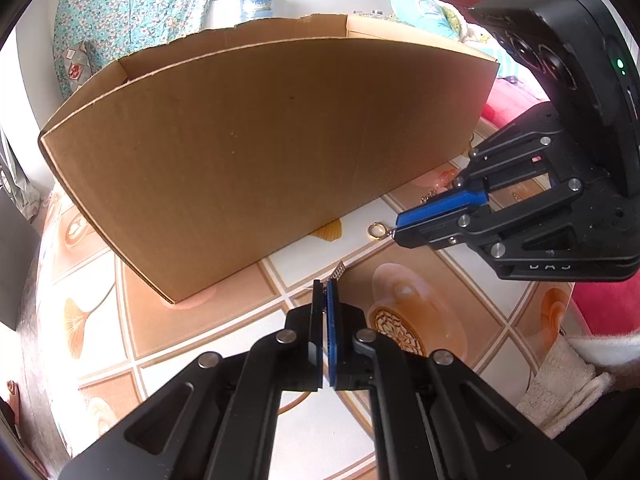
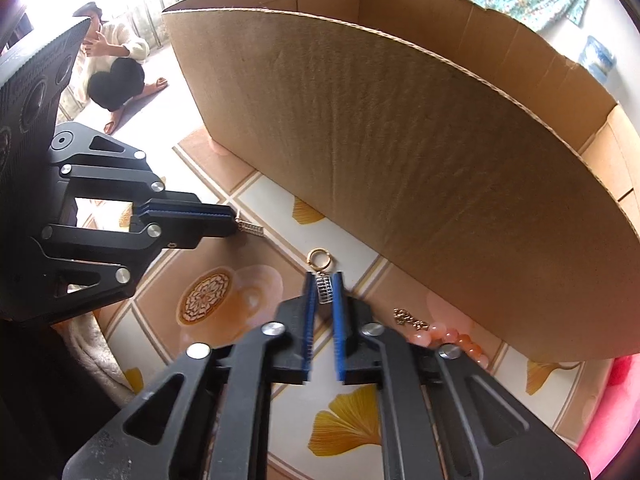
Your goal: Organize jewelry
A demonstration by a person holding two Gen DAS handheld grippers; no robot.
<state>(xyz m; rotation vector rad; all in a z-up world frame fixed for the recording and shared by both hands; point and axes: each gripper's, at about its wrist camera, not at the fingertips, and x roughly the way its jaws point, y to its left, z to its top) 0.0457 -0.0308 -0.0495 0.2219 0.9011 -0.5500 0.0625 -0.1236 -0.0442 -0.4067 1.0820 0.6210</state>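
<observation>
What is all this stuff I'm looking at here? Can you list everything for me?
Cardboard box: one, brown, open-topped, standing on the table behind the jewelry.
Table: one, tile-and-leaf patterned cloth, under everything.
Gold ring earring: one, its silver charm pinched by the right gripper.
Silver charm piece: one, pinched by the left gripper.
Gold chain: one, on the table beside the box.
Bead bracelet: one, pink-orange, next to the chain.
Seated person: one, white top, on the floor beyond.
Left gripper: black, blue pads, shut.
Right gripper: black, blue pads, shut on the earring.

left tool (image 1: 326,282) pinching silver charm (image 1: 339,270), cardboard box (image 1: 256,152)
</observation>
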